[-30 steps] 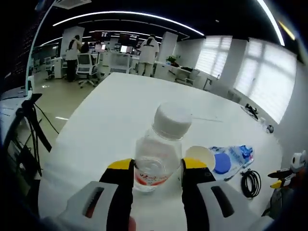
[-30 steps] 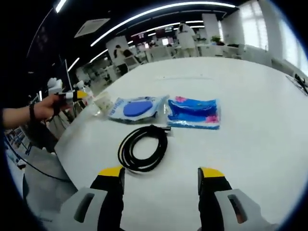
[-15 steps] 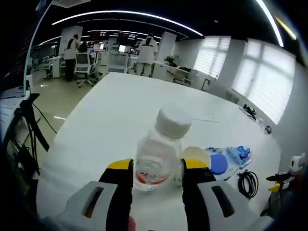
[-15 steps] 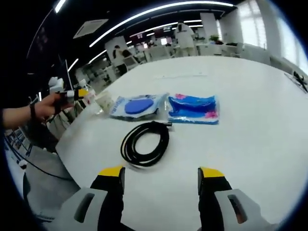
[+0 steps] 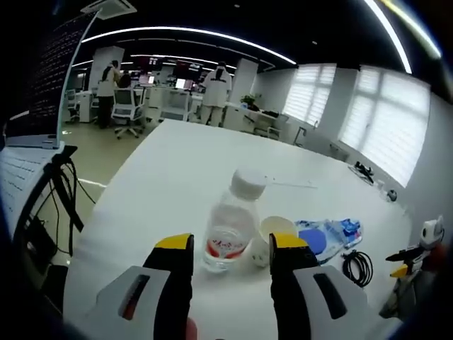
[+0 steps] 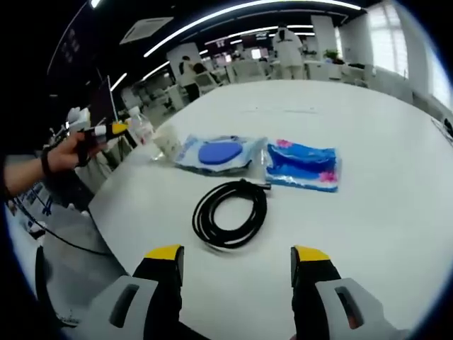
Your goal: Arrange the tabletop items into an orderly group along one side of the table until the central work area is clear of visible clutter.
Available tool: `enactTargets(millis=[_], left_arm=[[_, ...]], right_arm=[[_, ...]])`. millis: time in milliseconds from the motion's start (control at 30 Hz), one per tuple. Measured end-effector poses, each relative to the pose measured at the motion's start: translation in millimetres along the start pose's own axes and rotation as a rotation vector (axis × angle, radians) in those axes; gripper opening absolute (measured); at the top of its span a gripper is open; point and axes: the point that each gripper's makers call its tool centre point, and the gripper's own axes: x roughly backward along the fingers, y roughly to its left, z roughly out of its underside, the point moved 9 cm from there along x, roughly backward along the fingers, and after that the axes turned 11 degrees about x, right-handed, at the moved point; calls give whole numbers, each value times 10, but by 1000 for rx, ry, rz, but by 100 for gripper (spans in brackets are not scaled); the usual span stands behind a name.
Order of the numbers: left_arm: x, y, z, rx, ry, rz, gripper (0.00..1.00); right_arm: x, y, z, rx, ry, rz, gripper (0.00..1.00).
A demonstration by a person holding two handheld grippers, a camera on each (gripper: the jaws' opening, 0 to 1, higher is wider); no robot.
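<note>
placing step near its end, by the look of it: water bottle [image 5: 230, 228] standing upright on the white table [image 5: 177, 170] near its edge, just ahead of the left gripper [image 5: 228, 248], jaws spread and apart from the bottle's sides. paper cup [image 5: 272, 237] just beside the bottle, then a clear packet with a blue disc [image 5: 322, 237], all in a row along one side. in the right gripper view, same row from the other end: blue disc packet [image 6: 219, 153], blue and pink packet [image 6: 304, 167] next to it, coiled black cable [image 6: 232, 214] nearer the middle of the table.

next likely the cable: calls for reaching forward with the right gripper [image 6: 233, 265], pinching one side of the coil without letting the loops spill, then moving it toward the row.

right gripper jaws wide apart, holding nothing, hovering over the table short of the cable. hand [image 6: 74, 150] on the left gripper raised near the table edge, level, pointing inward.
</note>
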Motion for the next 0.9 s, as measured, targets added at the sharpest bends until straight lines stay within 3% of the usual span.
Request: enactTargets(millis=[233, 467, 633, 900], left_arm=[[257, -10, 187, -82, 46, 26, 45], [497, -108, 336, -184, 108, 77, 52], [629, -205, 484, -222, 142, 110, 53], [730, -319, 574, -223, 146, 119, 55]], right_arm=[[17, -11, -86, -16, -68, 35, 64], [10, 48, -74, 19, -67, 22, 66], [20, 61, -89, 18, -83, 16, 67], [16, 86, -110, 45, -80, -7, 67]])
